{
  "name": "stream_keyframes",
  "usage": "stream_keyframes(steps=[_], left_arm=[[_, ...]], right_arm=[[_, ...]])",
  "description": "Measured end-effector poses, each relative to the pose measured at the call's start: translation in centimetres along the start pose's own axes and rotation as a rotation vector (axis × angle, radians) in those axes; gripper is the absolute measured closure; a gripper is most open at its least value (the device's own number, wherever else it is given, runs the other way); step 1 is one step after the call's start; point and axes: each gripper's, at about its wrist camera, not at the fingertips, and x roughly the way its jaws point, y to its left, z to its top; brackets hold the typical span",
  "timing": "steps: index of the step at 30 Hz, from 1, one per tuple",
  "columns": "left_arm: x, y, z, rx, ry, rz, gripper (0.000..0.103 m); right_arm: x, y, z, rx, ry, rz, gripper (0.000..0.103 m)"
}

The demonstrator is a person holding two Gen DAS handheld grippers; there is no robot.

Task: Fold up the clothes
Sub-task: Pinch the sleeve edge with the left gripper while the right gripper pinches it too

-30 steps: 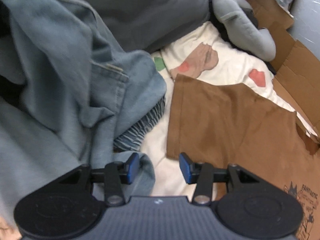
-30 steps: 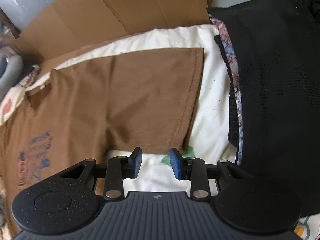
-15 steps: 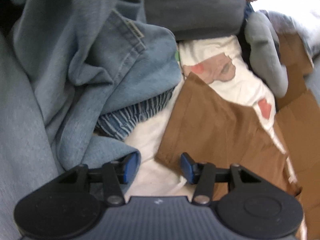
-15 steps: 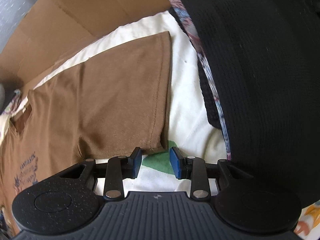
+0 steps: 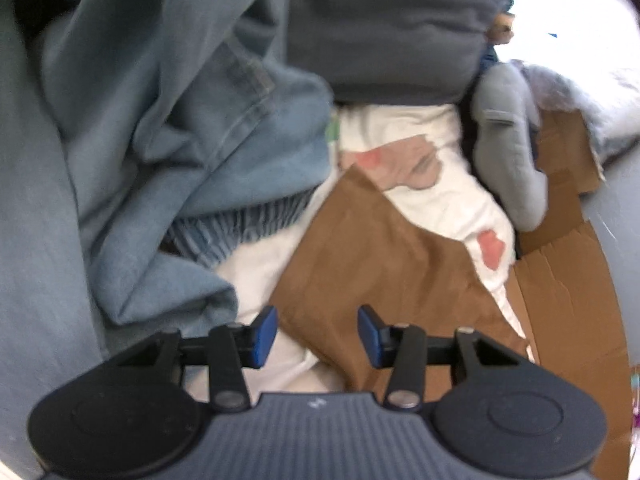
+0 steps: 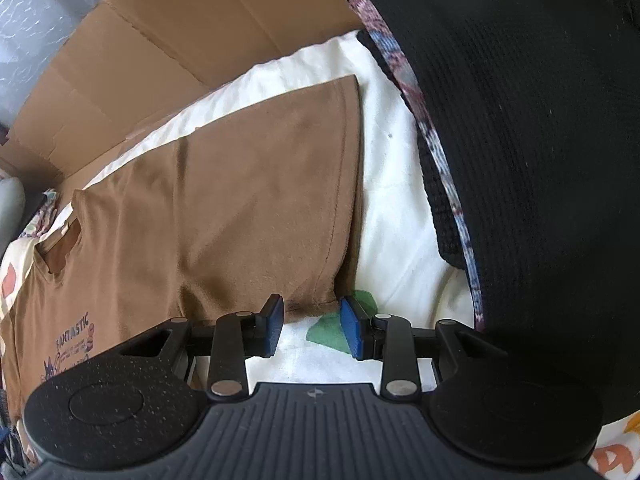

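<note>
A brown T-shirt (image 6: 224, 208) lies spread flat and face up on a white printed sheet (image 6: 396, 216). Judging by how it lies, folding has barely started: both sleeves are still stretched out and no crease or fold shows anywhere on it.

In the right wrist view, the shirt fills the centre and left of the frame, with a blue "FANTASTIC" print at lower left and the neck opening at the left edge. The right tongs (image 6: 311, 326) sit at the bottom centre, their blue pads apart, straddling the corner of one sleeve hem; the pads are not pressing on the cloth.

In the left wrist view, which is blurred, the left tongs (image 5: 317, 336) sit at the bottom centre over the other sleeve's corner. Their jaws are closing, with the brown cloth's edge between them but not yet pinched.

Still to be done, it seems: gripping both sleeves, folding them inward, then folding the body.

No basket or bin shows. Flattened cardboard (image 6: 168, 60) lies along the upper left in the right view, holding nothing. A heap of blue denim (image 5: 168, 152) fills the left of the left view, and a black knitted garment (image 6: 532, 152) fills the right of the right view; both are unfolded, beside the shirt.
</note>
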Motion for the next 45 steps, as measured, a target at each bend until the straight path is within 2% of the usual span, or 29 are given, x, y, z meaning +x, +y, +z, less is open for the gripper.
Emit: stream_keyframes(steps=[4, 7, 15, 18, 23, 28, 34, 35, 36, 37, 45], left_arm=[[1.9, 0.6, -0.5, -0.033, 0.048, 0.014, 0.056], [2.8, 1.5, -0.8, -0.09, 0.033, 0.012, 0.056], [3.5, 3.0, -0.7, -0.199, -0.015, -0.069, 0.056], [3.2, 3.1, -0.8, -0.193, -0.025, -0.09, 0.064], [2.7, 3.1, -0.8, -0.163, -0.037, -0.107, 0.07], [2.8, 2.7, -0.5, -0.143, -0.038, -0.111, 0.088], [2.9, 2.4, -0.7, -0.114, -0.039, -0.099, 0.092], [2.9, 2.4, -0.6, -0.105, -0.039, -0.097, 0.093], [2.7, 2.3, -0.5, -0.091, -0.044, -0.094, 0.093], [2.6, 2.1, -0.4, -0.077, -0.048, -0.091, 0.094], [1.9, 0.8, 1.6, 0.024, -0.093, -0.053, 0.094]], right_arm=[[0.4, -0.3, -0.3, 0.033, 0.011, 0.014, 0.065], [0.5, -0.7, -0.4, 0.079, 0.01, 0.034, 0.065], [0.8, -1.6, -0.6, 0.169, -0.007, 0.072, 0.065], [0.6, -1.9, -0.6, 0.197, -0.02, 0.092, 0.065], [0.1, -2.2, -0.9, 0.238, -0.044, 0.122, 0.065], [0.0, -2.6, -1.1, 0.284, -0.047, 0.109, 0.065], [0.4, -3.5, -0.9, 0.336, -0.063, 0.096, 0.065], [0.4, -3.6, -0.8, 0.342, -0.069, 0.094, 0.069], [0.5, -3.6, -0.6, 0.34, -0.067, 0.088, 0.087], [0.6, -3.5, -0.5, 0.334, -0.067, 0.081, 0.094], [-0.6, -2.1, 1.2, 0.192, -0.14, 0.023, 0.099]])
